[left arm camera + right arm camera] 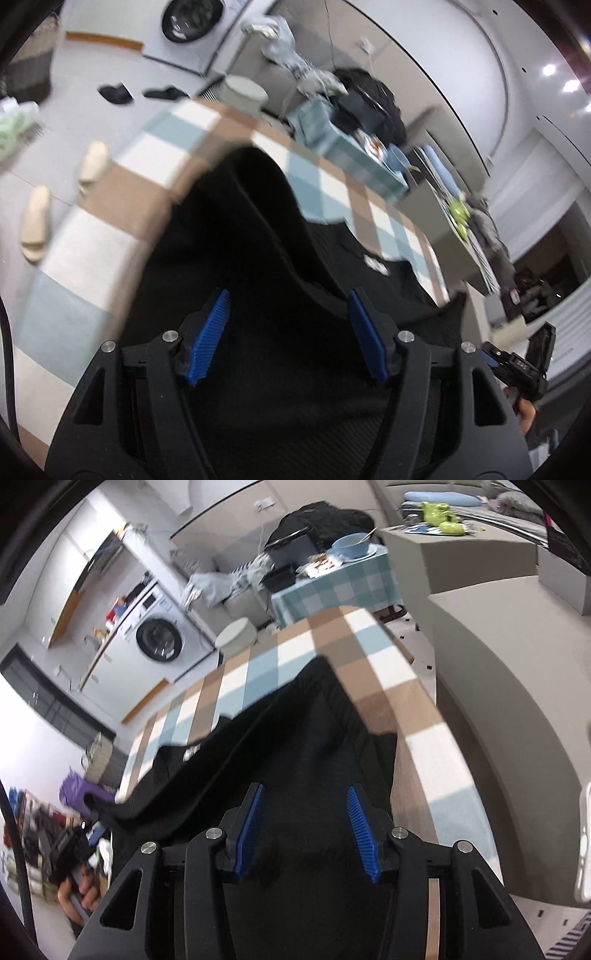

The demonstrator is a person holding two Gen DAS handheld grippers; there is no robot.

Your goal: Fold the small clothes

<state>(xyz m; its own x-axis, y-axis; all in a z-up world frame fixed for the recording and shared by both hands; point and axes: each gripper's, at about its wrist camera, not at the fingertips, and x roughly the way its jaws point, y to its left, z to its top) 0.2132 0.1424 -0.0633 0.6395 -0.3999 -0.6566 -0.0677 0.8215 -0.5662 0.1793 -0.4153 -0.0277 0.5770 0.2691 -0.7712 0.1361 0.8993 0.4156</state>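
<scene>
A black garment [266, 236] lies spread on a table covered with a brown, white and blue checked cloth [122, 192]. A small white label [376, 264] shows on it. My left gripper [288, 299] is open just above the garment's near edge, blue pads apart with nothing between them. In the right wrist view the same garment [295, 731] runs along the checked cloth [406, 701], its label [190, 753] to the left. My right gripper [304, 794] is open over the garment's near end. The other gripper shows at far right [524, 365] and at lower left [70, 845].
A washing machine [159, 638], a round white stool [236, 637], a second table with a blue checked cloth and a bowl [351, 546], and a grey bed or sofa [498, 646] surround the table. Beige slippers [37, 221] lie on the floor at left.
</scene>
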